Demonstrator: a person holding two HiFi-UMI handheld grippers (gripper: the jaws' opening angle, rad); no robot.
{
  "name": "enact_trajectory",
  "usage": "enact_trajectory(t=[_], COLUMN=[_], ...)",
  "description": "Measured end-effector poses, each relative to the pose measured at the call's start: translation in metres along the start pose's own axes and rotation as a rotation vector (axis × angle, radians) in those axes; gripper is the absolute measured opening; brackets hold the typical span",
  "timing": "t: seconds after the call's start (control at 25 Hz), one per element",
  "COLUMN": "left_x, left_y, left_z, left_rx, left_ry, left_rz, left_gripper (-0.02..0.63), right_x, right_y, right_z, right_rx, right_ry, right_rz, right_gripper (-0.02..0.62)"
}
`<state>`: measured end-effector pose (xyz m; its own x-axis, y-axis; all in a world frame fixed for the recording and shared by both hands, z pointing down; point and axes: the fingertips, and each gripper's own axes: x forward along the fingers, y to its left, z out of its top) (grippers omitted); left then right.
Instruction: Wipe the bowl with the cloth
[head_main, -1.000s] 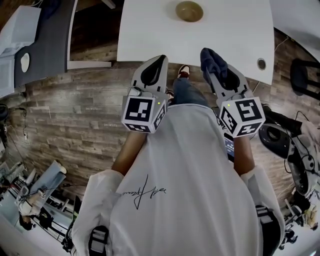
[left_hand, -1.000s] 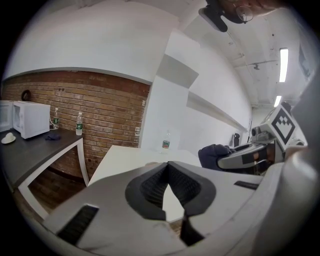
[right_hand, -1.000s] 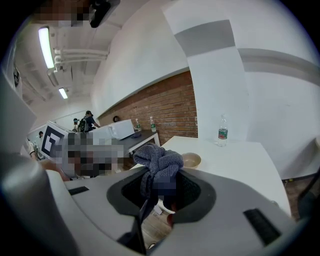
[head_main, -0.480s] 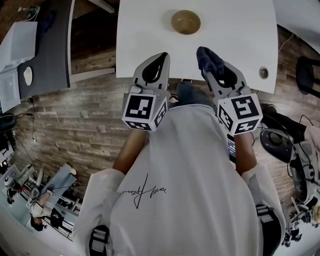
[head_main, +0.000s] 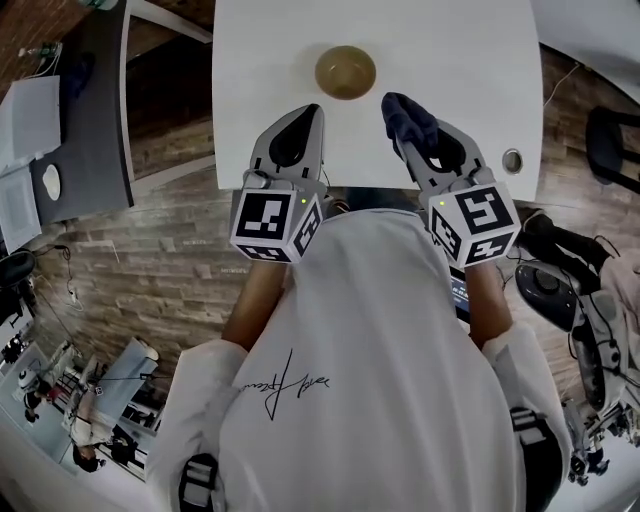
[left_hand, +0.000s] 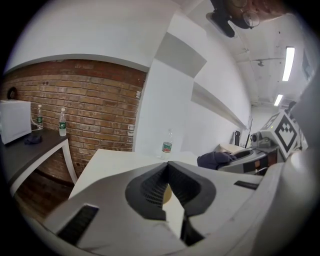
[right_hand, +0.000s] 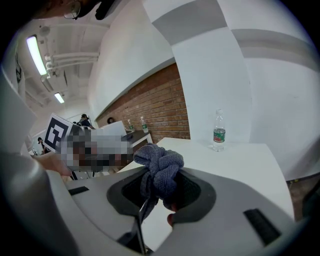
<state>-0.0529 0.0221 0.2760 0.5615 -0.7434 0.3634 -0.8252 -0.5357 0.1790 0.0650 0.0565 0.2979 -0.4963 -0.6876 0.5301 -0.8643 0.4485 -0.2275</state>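
The tan bowl (head_main: 346, 72) sits upright on the white tabletop (head_main: 460, 50), just ahead of both claws and apart from them. It looks rigid, light and liable to slide, so steadying it at the rim seems wise. The soft, bunched blue-grey cloth (right_hand: 160, 165) is pinched in the right claw (right_hand: 159, 189). The left claw (left_hand: 167, 165) is clenched on nothing.

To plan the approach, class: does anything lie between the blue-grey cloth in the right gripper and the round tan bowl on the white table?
Nothing visible does. Only bare white table separates the bunched blue-grey cloth in the right gripper from the round tan bowl.
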Motion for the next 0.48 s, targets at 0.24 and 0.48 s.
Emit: enact_trajectory(t=[0.24,0.48], left_x=[0.018,0.015], left_y=[0.004,0.018], left_z=[-0.005,-0.018], left_rx=[-0.007,-0.018], left_ry=[0.012,0.040], left_rz=[0.045,0.079], left_gripper=[-0.005,-0.006], right_x=[0.008,0.015], right_y=[-0.020,-0.017], right_z=[0.005,0.009], right_rx=[-0.021,-0.025], right_ry=[-0.001,-0.012], right_rz=[0.027,0.038], right_gripper=[0.104,0.104])
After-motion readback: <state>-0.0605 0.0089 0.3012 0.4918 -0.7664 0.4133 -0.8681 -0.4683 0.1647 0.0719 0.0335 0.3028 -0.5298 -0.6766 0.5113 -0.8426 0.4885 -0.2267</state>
